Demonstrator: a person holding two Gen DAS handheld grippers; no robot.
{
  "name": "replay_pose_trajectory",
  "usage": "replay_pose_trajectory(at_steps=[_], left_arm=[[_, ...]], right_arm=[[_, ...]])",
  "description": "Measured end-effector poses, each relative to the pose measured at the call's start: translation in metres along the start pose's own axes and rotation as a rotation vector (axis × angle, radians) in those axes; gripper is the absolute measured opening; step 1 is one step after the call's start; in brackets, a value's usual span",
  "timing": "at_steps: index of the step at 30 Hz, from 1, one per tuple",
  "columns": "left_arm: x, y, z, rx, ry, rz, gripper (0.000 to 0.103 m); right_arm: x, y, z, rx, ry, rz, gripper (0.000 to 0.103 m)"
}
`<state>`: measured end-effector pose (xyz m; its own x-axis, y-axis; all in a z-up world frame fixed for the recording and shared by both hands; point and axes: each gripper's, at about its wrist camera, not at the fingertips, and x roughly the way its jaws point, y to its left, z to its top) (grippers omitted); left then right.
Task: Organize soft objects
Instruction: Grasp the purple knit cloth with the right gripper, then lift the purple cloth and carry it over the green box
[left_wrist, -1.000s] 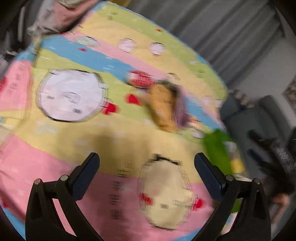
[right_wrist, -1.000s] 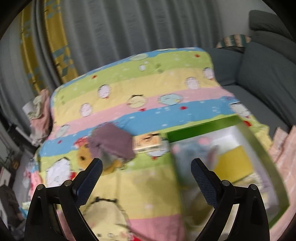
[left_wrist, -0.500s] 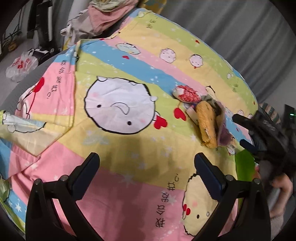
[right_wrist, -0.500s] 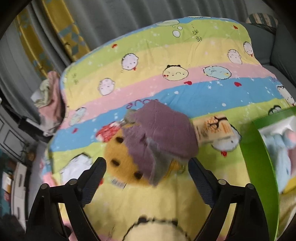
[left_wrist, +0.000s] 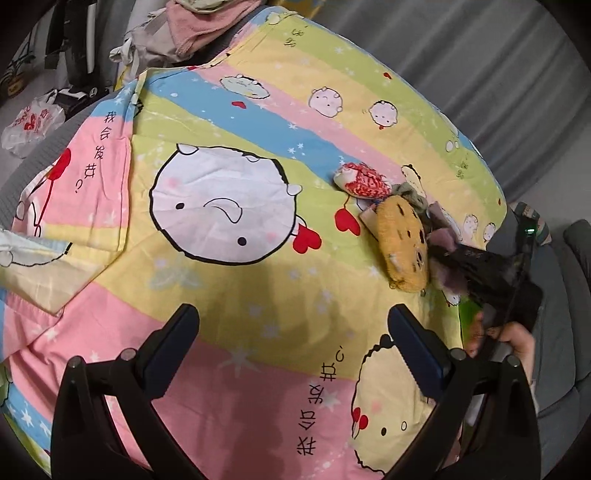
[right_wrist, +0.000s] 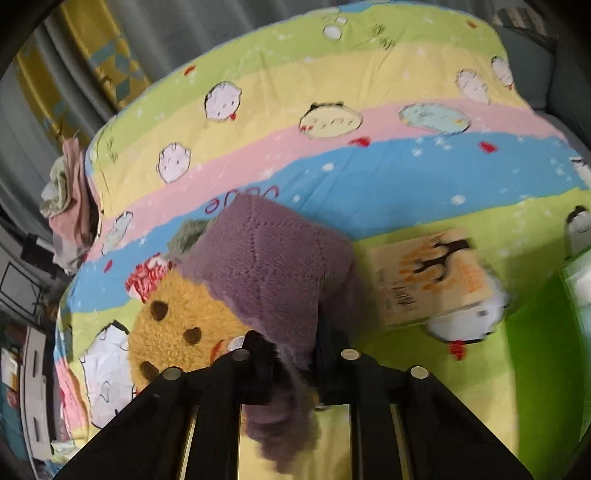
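A fuzzy purple cloth (right_wrist: 273, 266) lies over a yellow cookie-shaped plush (right_wrist: 177, 325) on the cartoon bedspread. My right gripper (right_wrist: 293, 354) is shut on the near edge of the purple cloth, which bunches between the jaws. The left wrist view shows the same plush (left_wrist: 402, 243) at the right, a red and white patterned piece (left_wrist: 364, 179) behind it, and the right gripper (left_wrist: 436, 254) reaching in from the right, held by a hand (left_wrist: 517, 339). My left gripper (left_wrist: 291, 339) hovers open over the bedspread, with nothing between its fingers.
A bright green box (right_wrist: 546, 350) stands at the right edge of the bed, with a flat printed packet (right_wrist: 432, 280) beside it. Crumpled clothes (left_wrist: 207, 22) are piled at the far corner. A grey sofa (left_wrist: 565, 332) lies to the right, curtains behind.
My right gripper moved down and left from the green box to the purple cloth and shut on its edge. The left gripper shifted slightly and stayed open.
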<state>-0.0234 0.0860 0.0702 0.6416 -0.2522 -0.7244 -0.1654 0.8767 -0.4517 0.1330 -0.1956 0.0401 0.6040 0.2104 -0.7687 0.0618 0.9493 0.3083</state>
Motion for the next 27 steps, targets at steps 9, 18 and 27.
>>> replay_pose_trajectory(at_steps=[9, 18, 27], left_arm=[[-0.006, 0.003, -0.002, -0.006, -0.016, 0.018, 0.102], [-0.007, 0.001, -0.008, 0.028, 0.005, 0.022, 0.102], [-0.001, -0.009, -0.019, 0.062, 0.067, -0.042, 0.102]], right_arm=[[-0.111, -0.01, -0.009, 0.041, -0.056, 0.158, 0.016], [-0.121, 0.037, -0.114, -0.227, 0.102, 0.04, 0.016], [-0.11, 0.058, -0.165, -0.462, 0.178, -0.029, 0.084]])
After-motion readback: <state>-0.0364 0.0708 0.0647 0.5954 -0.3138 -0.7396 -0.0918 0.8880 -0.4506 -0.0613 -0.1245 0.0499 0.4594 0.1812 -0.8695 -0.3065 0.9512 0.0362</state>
